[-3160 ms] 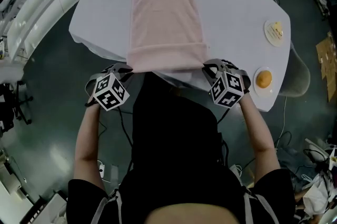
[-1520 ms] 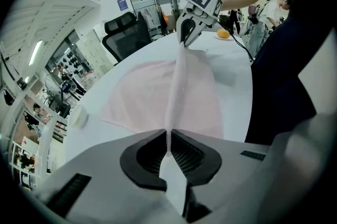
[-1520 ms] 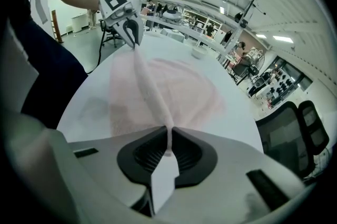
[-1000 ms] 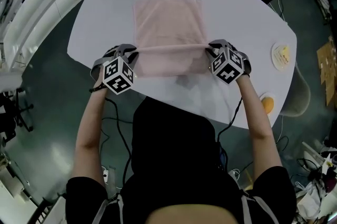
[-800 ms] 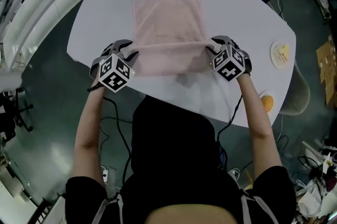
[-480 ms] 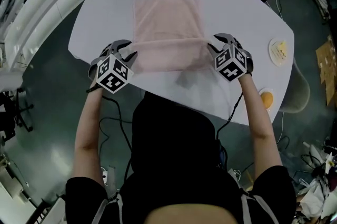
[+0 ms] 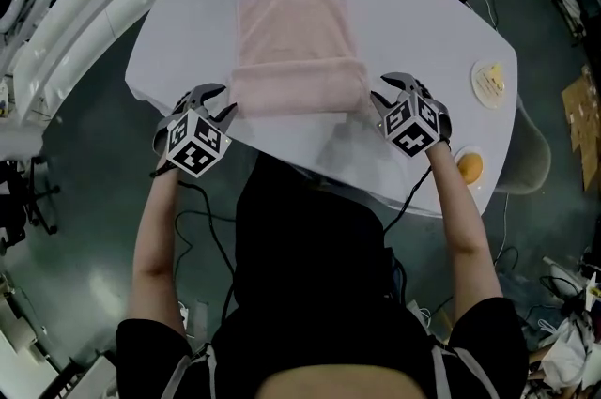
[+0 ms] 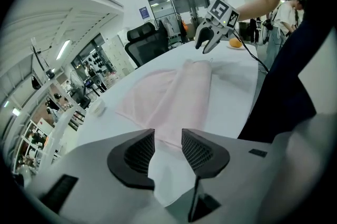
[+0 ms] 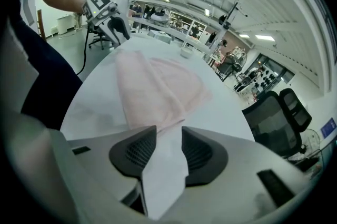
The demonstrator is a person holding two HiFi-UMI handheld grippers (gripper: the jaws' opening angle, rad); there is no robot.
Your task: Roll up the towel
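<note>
I have the left gripper and the right gripper at either end of the pale pink cloth towel, which lies on the white oval worktop. The towel's near end is rolled into a thick tube running across between the two grippers, and the far part lies flat. Both sets of jaws have just been opening. They now stand apart and grip nothing, with only white worktop between them and the towel's ends just beyond the tips.
</note>
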